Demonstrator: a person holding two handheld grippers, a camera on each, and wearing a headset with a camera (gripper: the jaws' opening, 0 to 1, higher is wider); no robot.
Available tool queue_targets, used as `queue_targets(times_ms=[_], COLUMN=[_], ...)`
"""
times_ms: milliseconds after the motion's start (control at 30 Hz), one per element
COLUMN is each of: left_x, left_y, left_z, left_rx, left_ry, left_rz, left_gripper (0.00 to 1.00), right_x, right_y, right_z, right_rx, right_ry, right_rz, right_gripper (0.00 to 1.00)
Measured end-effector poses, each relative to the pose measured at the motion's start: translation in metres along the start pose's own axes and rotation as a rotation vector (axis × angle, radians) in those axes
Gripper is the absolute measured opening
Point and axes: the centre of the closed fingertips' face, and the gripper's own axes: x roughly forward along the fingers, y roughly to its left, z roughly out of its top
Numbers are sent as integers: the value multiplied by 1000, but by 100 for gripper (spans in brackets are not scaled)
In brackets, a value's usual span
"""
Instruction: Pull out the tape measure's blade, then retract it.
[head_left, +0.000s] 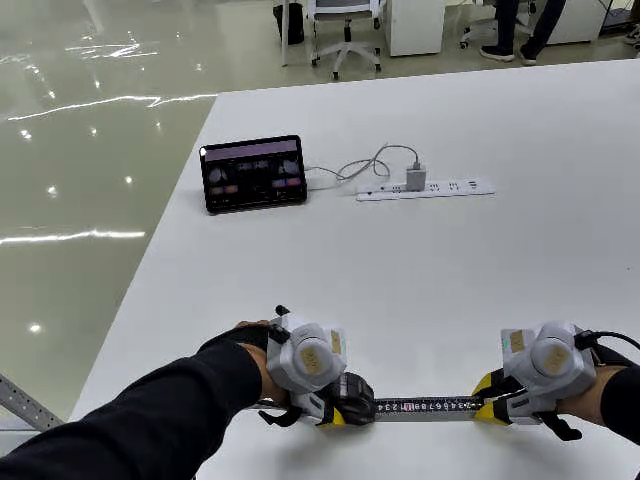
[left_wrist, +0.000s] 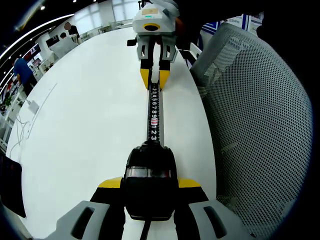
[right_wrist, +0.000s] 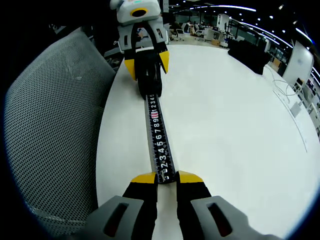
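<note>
A black tape measure case (head_left: 352, 397) rests on the white table near its front edge, and my left gripper (head_left: 330, 412) is shut on it (left_wrist: 150, 172). The black blade with white numbers (head_left: 428, 405) runs out flat to the right (left_wrist: 154, 112). My right gripper (head_left: 487, 399) is shut on the blade's end (right_wrist: 163, 176). From the right gripper view the blade (right_wrist: 157, 132) leads straight back to the case (right_wrist: 148, 70) between the left gripper's yellow-tipped fingers (right_wrist: 131, 67). About a hand's length of blade lies between the two grippers.
A dark tablet (head_left: 254, 172) stands at the back left of the table (head_left: 500, 250). A white power strip (head_left: 425, 188) with a plugged charger and cable lies to its right. A grey mesh chair back (left_wrist: 255, 115) is close to the front edge of the table.
</note>
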Motion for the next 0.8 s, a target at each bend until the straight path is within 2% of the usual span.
queue_targets(times_ms=[800], left_x=[0], left_y=[0], left_z=[0], left_rx=[0], left_ry=[0], left_rz=[0], left_gripper=[33], right_x=[-5], right_y=[-1], right_z=[-7], right_rx=[10], right_ry=[7], right_rz=[-6], right_gripper=[9])
